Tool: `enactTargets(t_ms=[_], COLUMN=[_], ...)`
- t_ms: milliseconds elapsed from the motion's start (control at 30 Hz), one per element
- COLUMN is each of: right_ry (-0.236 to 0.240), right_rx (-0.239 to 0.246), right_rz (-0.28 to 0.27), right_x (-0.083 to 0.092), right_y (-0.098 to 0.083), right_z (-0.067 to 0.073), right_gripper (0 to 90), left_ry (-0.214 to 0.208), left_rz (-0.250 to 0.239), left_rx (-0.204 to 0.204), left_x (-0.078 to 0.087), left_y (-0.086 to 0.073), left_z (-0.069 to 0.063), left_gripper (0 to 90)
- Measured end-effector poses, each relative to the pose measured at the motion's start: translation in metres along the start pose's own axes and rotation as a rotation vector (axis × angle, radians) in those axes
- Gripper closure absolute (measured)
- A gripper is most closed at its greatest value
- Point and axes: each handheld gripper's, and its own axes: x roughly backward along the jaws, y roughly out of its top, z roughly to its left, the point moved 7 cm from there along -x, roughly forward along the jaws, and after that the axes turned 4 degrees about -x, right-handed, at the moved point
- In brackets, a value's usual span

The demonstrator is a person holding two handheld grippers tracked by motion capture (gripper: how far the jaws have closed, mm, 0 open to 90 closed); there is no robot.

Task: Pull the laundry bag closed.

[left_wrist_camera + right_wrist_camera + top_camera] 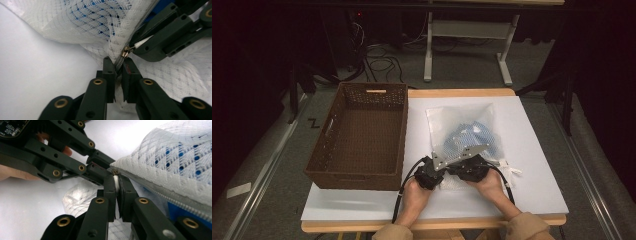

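Observation:
A white mesh bag (464, 130) with a blue-and-white item inside lies on the white tabletop (532, 165). Both grippers meet at the bag's near edge. My left gripper (119, 66) is shut on the bag's fabric (87, 22) along the zipper tape, just below the brass slider (125, 52). My right gripper (116, 178) is shut on the white pull tab (116, 182) that hangs from the slider (115, 172). In the high view the left gripper (439, 172) and the right gripper (462, 172) sit side by side, almost touching.
A dark brown wicker basket (362, 135) stands on the table's left part, close beside the bag. The table's wooden front edge (437, 225) runs just before the person's sleeves. Cables and a desk frame (462, 45) lie on the floor beyond.

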Motion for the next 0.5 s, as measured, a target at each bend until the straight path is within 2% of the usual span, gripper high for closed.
enactTargets(t_ms=[67,167,400,500], right_ry=[0.001,-0.008,-0.019,-0.023], right_rx=[0.004,0.010,0.019,0.017], right_rz=[0.003,-0.005,-0.006,-0.005], right_x=[-0.0006,-0.0018,-0.0026,-0.0023], right_y=[0.0002,0.0009,0.0007,0.0006], right_z=[-0.0002,-0.0014,-0.0017,-0.0011], right_gripper=[86.8,86.8,86.9,86.9], left_ry=[-0.005,0.015,-0.044,-0.033], left_rz=[-0.015,-0.015,-0.026,-0.026], left_rx=[0.011,-0.011,0.051,0.039], left_x=[0.0000,-0.0003,0.0000,0.0000], left_y=[-0.0010,-0.0009,-0.0018,-0.0017], left_z=[0.0005,-0.0012,0.0032,0.0022], left_gripper=[84.7,85.1,85.2,85.2])
